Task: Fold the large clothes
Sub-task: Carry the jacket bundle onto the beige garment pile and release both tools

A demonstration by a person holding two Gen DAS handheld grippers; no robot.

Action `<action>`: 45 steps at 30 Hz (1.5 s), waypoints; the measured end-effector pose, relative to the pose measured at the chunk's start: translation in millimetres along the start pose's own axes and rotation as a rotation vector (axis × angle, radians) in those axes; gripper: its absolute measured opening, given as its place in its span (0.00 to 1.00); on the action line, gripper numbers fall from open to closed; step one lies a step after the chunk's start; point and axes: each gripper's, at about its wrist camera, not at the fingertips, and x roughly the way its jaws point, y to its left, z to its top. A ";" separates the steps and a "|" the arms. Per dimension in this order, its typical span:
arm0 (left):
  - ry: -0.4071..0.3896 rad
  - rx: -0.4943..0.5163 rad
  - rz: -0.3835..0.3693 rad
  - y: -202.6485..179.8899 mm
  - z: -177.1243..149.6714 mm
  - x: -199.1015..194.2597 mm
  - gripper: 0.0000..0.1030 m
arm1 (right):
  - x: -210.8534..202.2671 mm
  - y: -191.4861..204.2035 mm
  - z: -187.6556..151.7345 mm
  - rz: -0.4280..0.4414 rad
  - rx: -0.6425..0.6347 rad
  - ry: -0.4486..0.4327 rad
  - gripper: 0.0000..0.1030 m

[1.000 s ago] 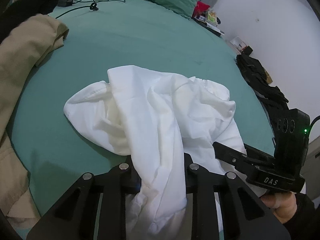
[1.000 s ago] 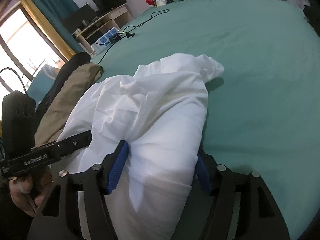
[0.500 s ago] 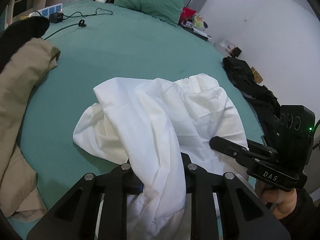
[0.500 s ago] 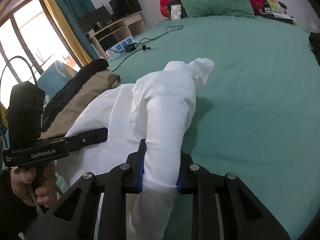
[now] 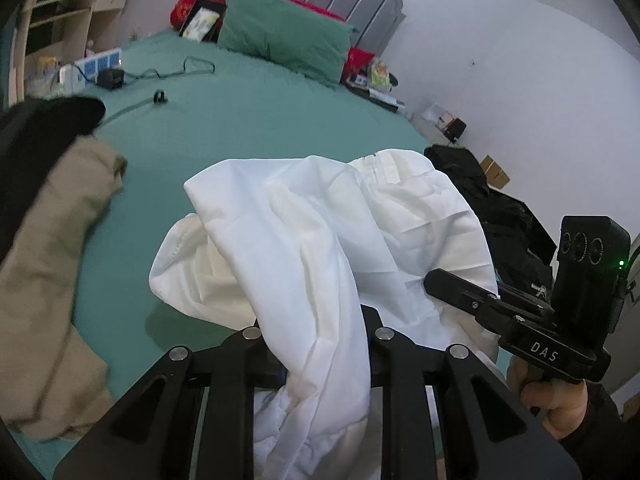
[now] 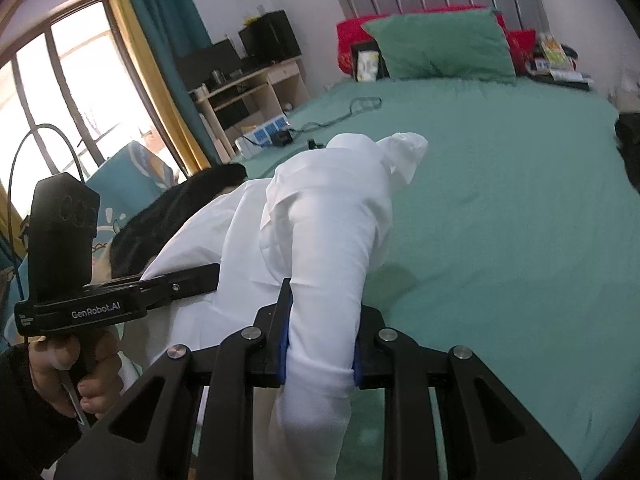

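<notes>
A large white garment (image 5: 312, 240) is bunched up and lifted off the green bed (image 5: 248, 120). My left gripper (image 5: 316, 336) is shut on a bunch of its cloth, which drapes over and hides the fingertips. My right gripper (image 6: 320, 336) is shut on another rolled bunch of the white garment (image 6: 332, 232), which arches forward above the bed (image 6: 500, 200). The right gripper also shows at the right of the left wrist view (image 5: 432, 278), with the left gripper's body (image 6: 120, 304) at the left of the right wrist view.
A tan garment (image 5: 44, 264) and a black one (image 5: 36, 128) lie at the bed's left side. A green pillow (image 5: 280, 44), a cable with charger (image 5: 152, 76) and a power strip sit near the headboard. Black clothes (image 5: 492, 208) lie beyond the right edge.
Both grippers have risen with the white garment, lifting it higher off the bed. The right gripper, open a second ago, has closed onto the cloth.
</notes>
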 end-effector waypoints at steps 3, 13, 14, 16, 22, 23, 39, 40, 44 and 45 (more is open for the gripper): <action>-0.027 0.013 0.015 3.6 10.7 -13.2 0.22 | 3.7 11.3 10.8 0.010 -0.014 -0.021 0.22; -0.069 0.040 0.082 48.6 46.8 -35.2 0.22 | 41.3 47.8 31.7 0.047 -0.044 -0.060 0.22; -0.069 0.045 0.091 53.1 49.4 -34.3 0.22 | 46.9 50.1 32.8 0.051 -0.038 -0.061 0.22; -0.062 0.050 0.107 62.6 54.3 -30.9 0.22 | 59.5 53.2 33.5 0.058 -0.026 -0.060 0.22; -0.014 0.018 0.139 99.8 54.6 -1.3 0.22 | 104.9 41.1 24.8 0.113 0.076 -0.020 0.22; 0.004 -0.008 0.138 107.4 51.9 6.6 0.22 | 114.3 40.1 21.3 0.103 0.072 0.002 0.22; 0.124 -0.127 0.265 146.0 29.8 55.9 0.38 | 156.0 -7.1 -15.2 0.010 0.181 0.203 0.58; 0.106 -0.124 0.273 143.9 31.7 49.0 0.38 | 152.6 -7.3 -14.6 0.002 0.182 0.209 0.58; 0.035 -0.093 0.315 135.5 34.5 23.0 0.38 | 141.5 -6.9 -11.4 -0.022 0.191 0.220 0.58; 0.026 -0.079 0.334 133.3 34.7 18.0 0.38 | 142.1 -6.5 -8.2 -0.029 0.192 0.222 0.58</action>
